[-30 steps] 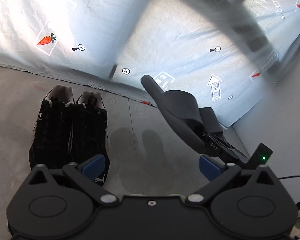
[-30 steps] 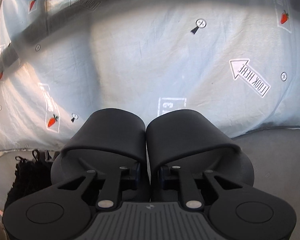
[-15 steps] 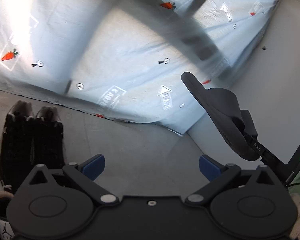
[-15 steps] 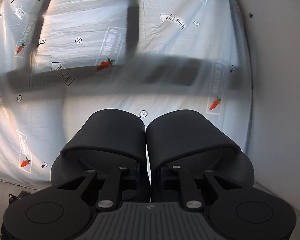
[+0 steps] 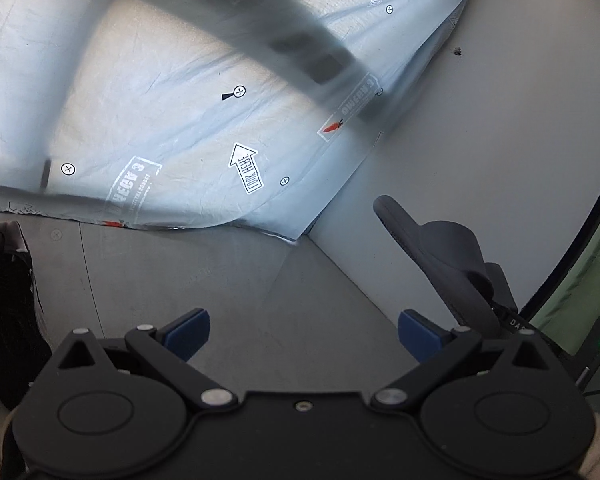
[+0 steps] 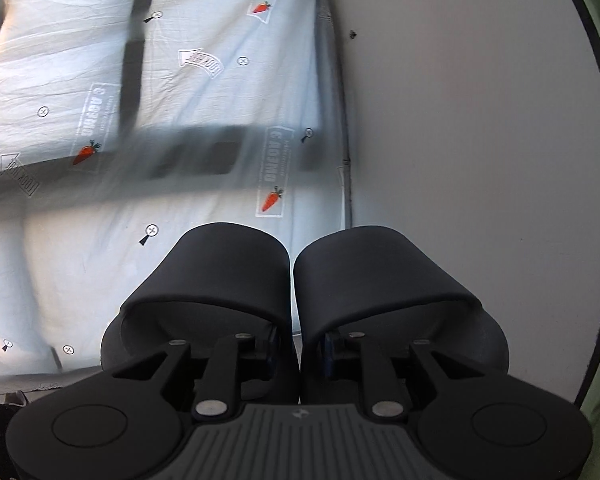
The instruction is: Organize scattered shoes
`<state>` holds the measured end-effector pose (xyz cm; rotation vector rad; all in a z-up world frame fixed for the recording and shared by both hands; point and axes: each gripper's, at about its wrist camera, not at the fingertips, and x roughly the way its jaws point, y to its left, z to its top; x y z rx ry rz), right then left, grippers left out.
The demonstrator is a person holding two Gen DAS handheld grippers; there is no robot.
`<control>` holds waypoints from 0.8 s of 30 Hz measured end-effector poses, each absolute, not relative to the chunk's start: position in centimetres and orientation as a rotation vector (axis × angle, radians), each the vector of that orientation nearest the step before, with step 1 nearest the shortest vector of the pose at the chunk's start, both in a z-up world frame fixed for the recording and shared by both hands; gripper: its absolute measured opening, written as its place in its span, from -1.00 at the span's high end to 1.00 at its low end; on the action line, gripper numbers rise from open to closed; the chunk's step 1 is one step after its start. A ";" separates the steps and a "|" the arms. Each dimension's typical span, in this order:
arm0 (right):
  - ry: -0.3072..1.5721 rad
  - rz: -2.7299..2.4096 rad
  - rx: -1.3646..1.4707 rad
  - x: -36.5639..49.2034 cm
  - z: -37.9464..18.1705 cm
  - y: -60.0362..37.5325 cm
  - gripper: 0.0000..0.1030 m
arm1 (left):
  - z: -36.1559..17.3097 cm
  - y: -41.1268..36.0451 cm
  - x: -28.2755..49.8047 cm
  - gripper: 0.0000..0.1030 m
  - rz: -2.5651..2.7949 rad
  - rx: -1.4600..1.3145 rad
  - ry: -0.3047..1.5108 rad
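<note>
Two dark slides [image 6: 296,300] ride side by side in my right tongs [image 6: 298,354], the fingers clamped on their inner straps, toes pointing at the corner where the printed sheet [image 6: 188,80] meets the white wall [image 6: 460,120]. My left tongs [image 5: 303,336] hover low over the grey floor [image 5: 240,280] with blue pads [image 5: 186,334] spread apart, gripping nothing. Black sneakers [image 5: 4,312] rest on the floor at far left, toes towards the sheet.
</note>
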<state>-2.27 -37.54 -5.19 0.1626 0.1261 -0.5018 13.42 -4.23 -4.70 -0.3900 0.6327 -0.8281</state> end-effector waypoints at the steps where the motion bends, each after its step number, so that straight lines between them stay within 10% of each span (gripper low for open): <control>1: 0.123 -0.506 0.162 -2.3 -5.5 -38.3 0.52 | -4.7 -4.9 13.2 -0.97 -0.816 -0.391 0.633; 24: 0.210 -0.223 0.123 2.1 -12.4 -57.4 0.50 | -2.2 -22.2 6.9 -0.97 -0.488 -0.471 0.497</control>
